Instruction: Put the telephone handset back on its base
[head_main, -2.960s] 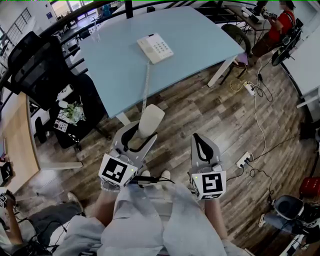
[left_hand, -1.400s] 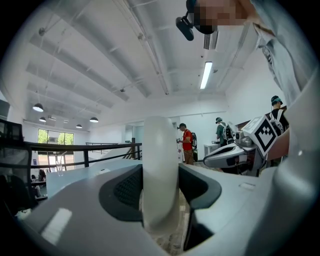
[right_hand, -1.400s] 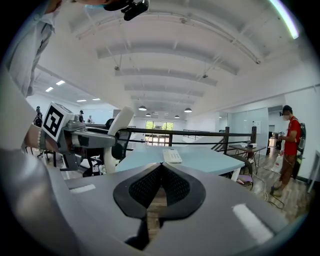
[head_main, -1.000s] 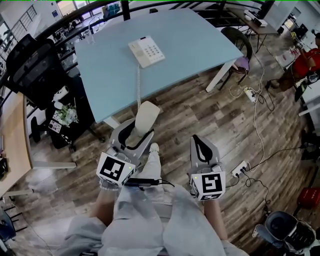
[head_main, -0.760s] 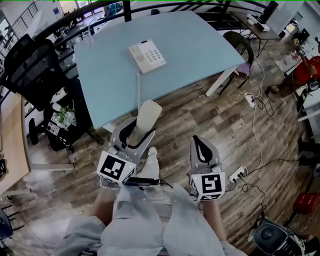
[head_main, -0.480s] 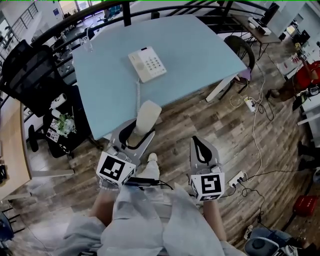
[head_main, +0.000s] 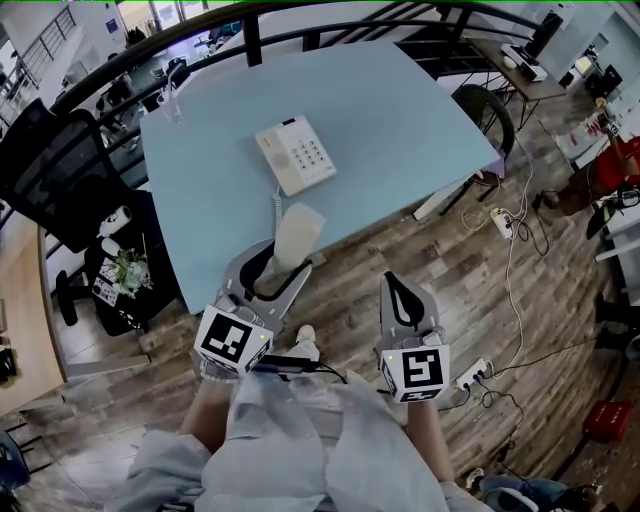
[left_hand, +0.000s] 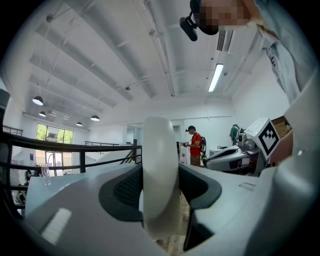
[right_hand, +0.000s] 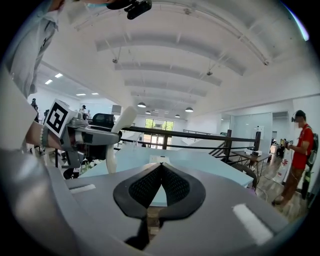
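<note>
In front of the person's lap (head_main: 300, 430), the right gripper (head_main: 397, 292) is held empty, its two padded jaws pressed together with nothing between them. Beside it, the left gripper (head_main: 275, 270) is clamped on the lower end of the telephone handset (head_main: 297, 235), which is pinched between the pads and held tilted forward, its upper end pointed toward the table. What has been altered over the last few seconds is the gap to the work. The strip of wooden floor (head_main: 400, 240) that was seen between the handset and the tabletop (head_main: 400, 130) has been closed. The handset's upper end is now seen over the tabletop's near edge, where three seconds ago it was well short of it. The grippers have been kept in the same pose throughout, so the change is judged to be an approach on foot, not a reach. The coiled cord (head_main: 277, 202) is seen running from the handset across the near edge to the base (head_main: 295, 155). The base is set a little inside that edge, toward the tabletop's left half, keypad up and cradle unoccupied. The handset is thus not yet seated. It is judged that the carry is nearly done and that lowering and aligning over the cradle remain, with the cord's slack to be kept out from under the handset.
</note>
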